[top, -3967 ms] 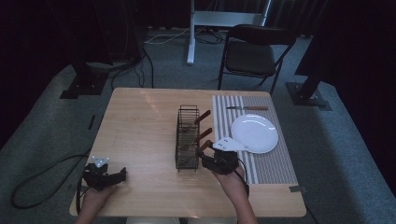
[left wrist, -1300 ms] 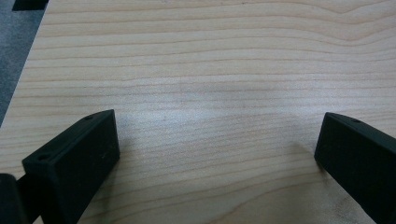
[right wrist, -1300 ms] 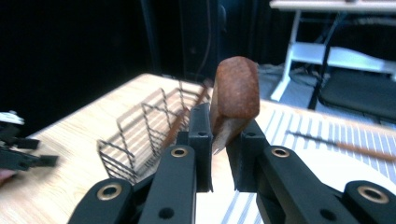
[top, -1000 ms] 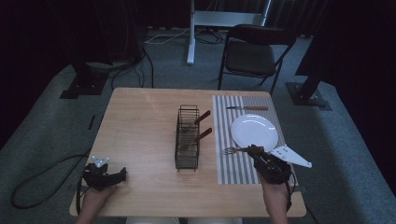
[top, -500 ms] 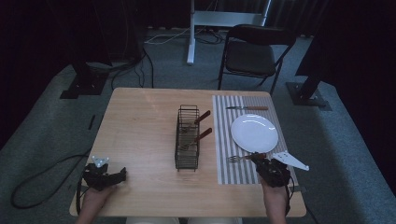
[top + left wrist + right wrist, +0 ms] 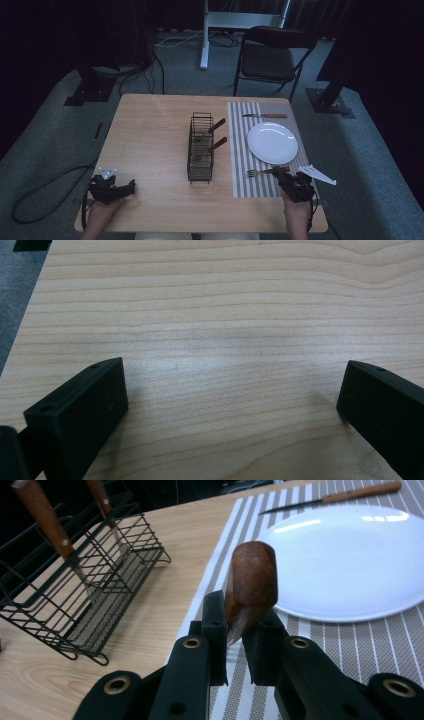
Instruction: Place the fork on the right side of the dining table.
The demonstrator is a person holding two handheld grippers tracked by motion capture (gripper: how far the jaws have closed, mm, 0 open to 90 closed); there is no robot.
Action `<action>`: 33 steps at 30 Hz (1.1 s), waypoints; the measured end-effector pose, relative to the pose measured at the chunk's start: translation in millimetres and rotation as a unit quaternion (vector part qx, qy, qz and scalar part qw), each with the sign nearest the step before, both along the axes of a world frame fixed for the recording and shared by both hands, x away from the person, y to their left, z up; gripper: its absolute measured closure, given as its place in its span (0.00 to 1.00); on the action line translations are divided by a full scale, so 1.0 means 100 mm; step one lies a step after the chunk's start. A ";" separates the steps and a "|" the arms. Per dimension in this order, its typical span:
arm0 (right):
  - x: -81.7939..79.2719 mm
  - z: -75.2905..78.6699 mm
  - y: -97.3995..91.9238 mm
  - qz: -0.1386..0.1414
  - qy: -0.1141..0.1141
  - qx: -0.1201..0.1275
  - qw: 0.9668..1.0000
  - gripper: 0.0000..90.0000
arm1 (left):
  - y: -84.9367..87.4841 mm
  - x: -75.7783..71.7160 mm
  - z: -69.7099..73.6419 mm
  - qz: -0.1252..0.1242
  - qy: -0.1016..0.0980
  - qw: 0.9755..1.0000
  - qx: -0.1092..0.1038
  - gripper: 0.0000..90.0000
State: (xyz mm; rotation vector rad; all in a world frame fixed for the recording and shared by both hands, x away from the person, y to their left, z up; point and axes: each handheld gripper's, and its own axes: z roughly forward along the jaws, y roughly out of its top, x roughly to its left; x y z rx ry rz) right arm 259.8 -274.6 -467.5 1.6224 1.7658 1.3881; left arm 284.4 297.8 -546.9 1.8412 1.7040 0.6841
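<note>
My right gripper (image 6: 286, 176) is shut on a fork (image 6: 260, 172) by its brown wooden handle (image 6: 251, 582). The fork lies level just above the striped placemat (image 6: 250, 155), tines pointing left, in front of the white plate (image 6: 272, 142). A wooden-handled knife (image 6: 265, 116) rests on the mat behind the plate. The black wire cutlery rack (image 6: 201, 146) stands mid-table with two wooden-handled pieces (image 6: 216, 145) in it. My left gripper (image 6: 125, 189) sits open near the table's front left corner, nothing between its jaws but bare wood (image 6: 225, 355).
The wooden table (image 6: 150, 130) has free room left of the rack. A black folding chair (image 6: 270, 57) stands behind the table, and cables run over the grey floor at left.
My right gripper has come down and a little toward me with the fork, from beside the plate to just over the mat's front part. The left gripper has stayed put.
</note>
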 end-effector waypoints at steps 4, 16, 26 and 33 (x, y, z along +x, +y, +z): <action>0.00 -0.04 -0.06 -0.003 0.003 0.016 1.000 0.90 | 0.00 0.00 0.00 0.000 0.000 1.000 0.000 0.00; 0.02 -0.22 -0.34 -0.030 0.027 0.093 0.995 0.90 | 0.00 0.00 0.00 0.000 0.000 1.000 0.000 0.00; 0.08 -0.43 -0.65 -0.049 0.050 0.148 0.987 0.86 | 0.00 0.00 0.00 0.000 0.000 1.000 0.000 0.00; 0.15 -0.66 -0.82 -0.050 0.080 0.207 0.974 0.82 | 0.00 0.00 0.00 0.000 0.000 1.000 0.000 0.00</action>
